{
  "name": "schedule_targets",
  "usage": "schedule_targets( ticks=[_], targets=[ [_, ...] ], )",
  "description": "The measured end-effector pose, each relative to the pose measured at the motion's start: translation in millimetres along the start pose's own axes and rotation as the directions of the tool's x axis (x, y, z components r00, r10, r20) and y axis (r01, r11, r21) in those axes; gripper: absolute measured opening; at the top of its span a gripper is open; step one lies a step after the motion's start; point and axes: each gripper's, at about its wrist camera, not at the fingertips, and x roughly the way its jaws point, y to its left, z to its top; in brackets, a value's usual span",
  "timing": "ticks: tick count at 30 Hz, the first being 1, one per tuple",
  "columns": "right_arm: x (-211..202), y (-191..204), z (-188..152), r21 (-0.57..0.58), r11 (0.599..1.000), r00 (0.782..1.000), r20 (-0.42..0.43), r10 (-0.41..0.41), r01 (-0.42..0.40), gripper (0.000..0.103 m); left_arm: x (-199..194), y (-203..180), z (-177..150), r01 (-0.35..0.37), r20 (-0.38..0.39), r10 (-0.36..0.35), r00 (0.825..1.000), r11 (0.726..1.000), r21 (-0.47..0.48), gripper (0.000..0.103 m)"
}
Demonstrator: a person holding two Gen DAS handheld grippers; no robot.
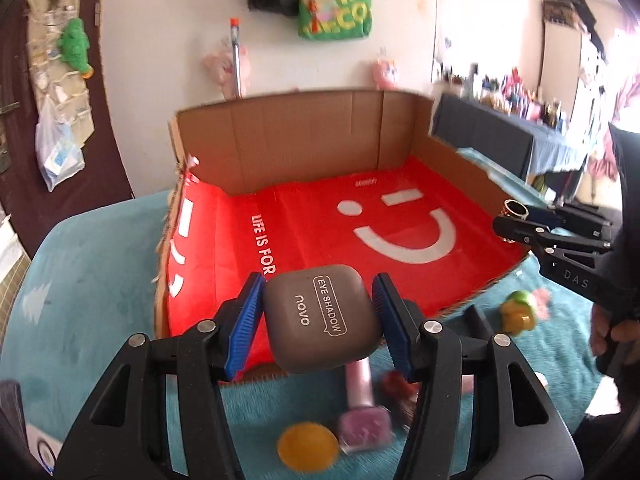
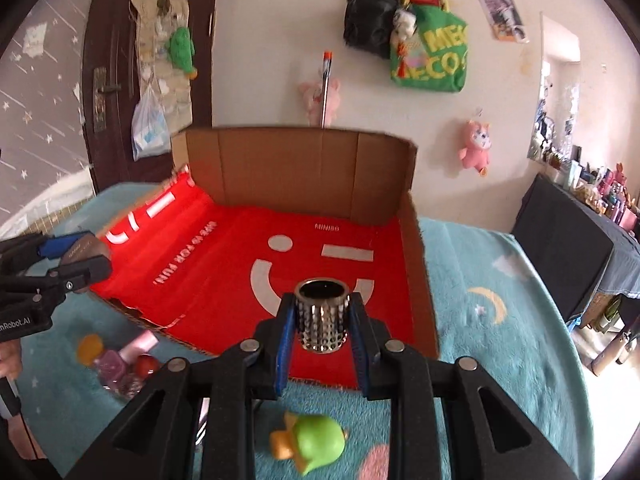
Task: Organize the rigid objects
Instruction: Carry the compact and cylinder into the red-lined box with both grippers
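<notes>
Left wrist view: left gripper (image 1: 320, 314) tilted downward, blue pads pinching grey eye shadow case (image 1: 320, 318) above near edge of cardboard box (image 1: 304, 132) lined with red bag (image 1: 320, 232). Right gripper (image 2: 323, 320) likewise angled down, pinching studded metal cylinder (image 2: 323, 316) upright over box's near edge. Both held off teal blanket (image 2: 500, 320).

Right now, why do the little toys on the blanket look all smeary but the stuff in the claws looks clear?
Left wrist view: the eye shadow case is sharp, the nail polish bottle below is motion-blurred. Right wrist view: the studded metal cup is crisp, the green duck toy soft; walls bend from fisheye.
</notes>
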Motion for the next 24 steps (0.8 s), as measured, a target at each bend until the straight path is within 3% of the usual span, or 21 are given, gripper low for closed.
schedule_targets(
  ticks=[5,10,19,24],
  targets=[
    [37,5,6,-0.072,0.997,0.991,-0.131,-0.033,0.024,0.027,38,7,4,-0.009,-0.102,0.011,0.995,1.000,0.019,0.053],
    [63,2,4,-0.094,0.996,0.972,-0.233,-0.019,-0.003,0.027,60,7,1,-0.022,-0.164,0.029,0.986,0.999,0.044,0.053],
    [77,-12,11,-0.070,0.997,0.955,-0.295,0.020,-0.042,0.027,79,13,0,-0.003,-0.253,0.014,0.967,0.999,0.044,0.053],
    [74,-14,17,-0.055,0.997,0.964,-0.264,0.039,-0.056,0.027,82,16,1,-0.005,-0.257,0.015,0.966,0.999,0.038,0.053]
  ],
)
